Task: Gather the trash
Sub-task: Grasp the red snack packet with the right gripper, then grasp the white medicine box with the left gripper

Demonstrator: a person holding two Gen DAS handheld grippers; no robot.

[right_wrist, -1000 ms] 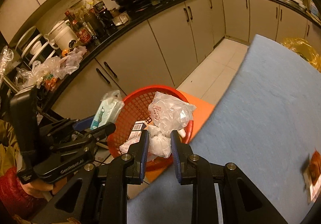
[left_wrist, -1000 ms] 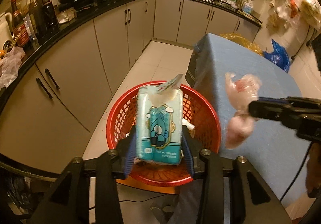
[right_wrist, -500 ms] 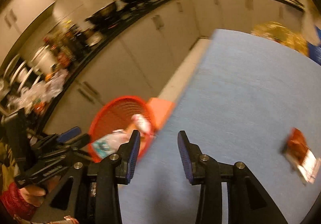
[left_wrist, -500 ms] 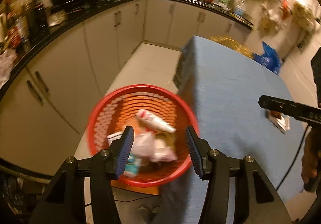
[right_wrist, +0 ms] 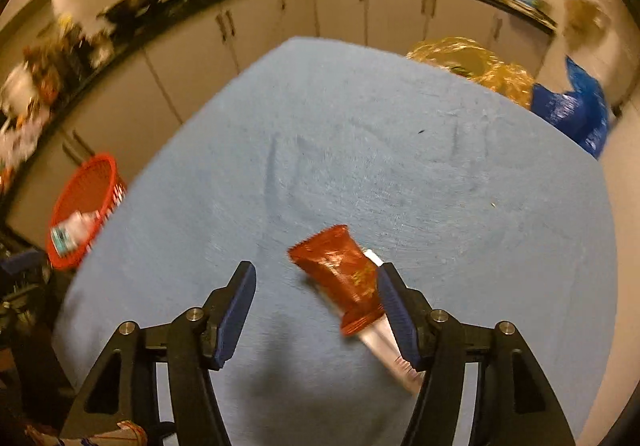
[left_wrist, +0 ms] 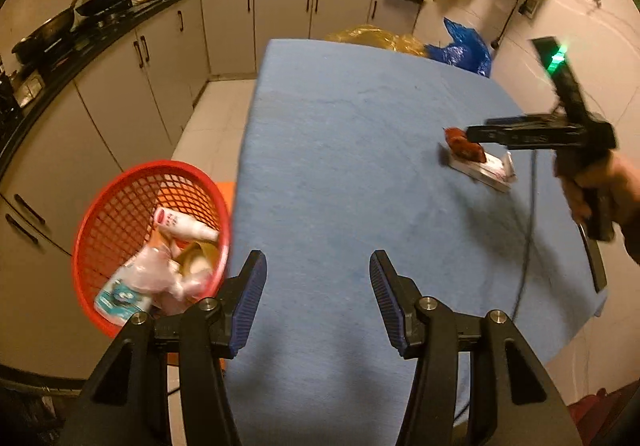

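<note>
A red snack wrapper [right_wrist: 340, 270] lies on a white packet [right_wrist: 386, 350] on the blue-covered bench [right_wrist: 360, 150]. The right hand-held gripper [right_wrist: 314, 302] has its jaws spread apart around the wrapper, right finger just beside it. The left hand-held gripper [left_wrist: 316, 294] hangs apart and empty over the bench edge, beside the red basket [left_wrist: 120, 198] holding collected trash.

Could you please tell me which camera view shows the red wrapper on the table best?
The right wrist view: the wrapper lies large and close between the open right claw. The left wrist view shows it small, far off.
</note>
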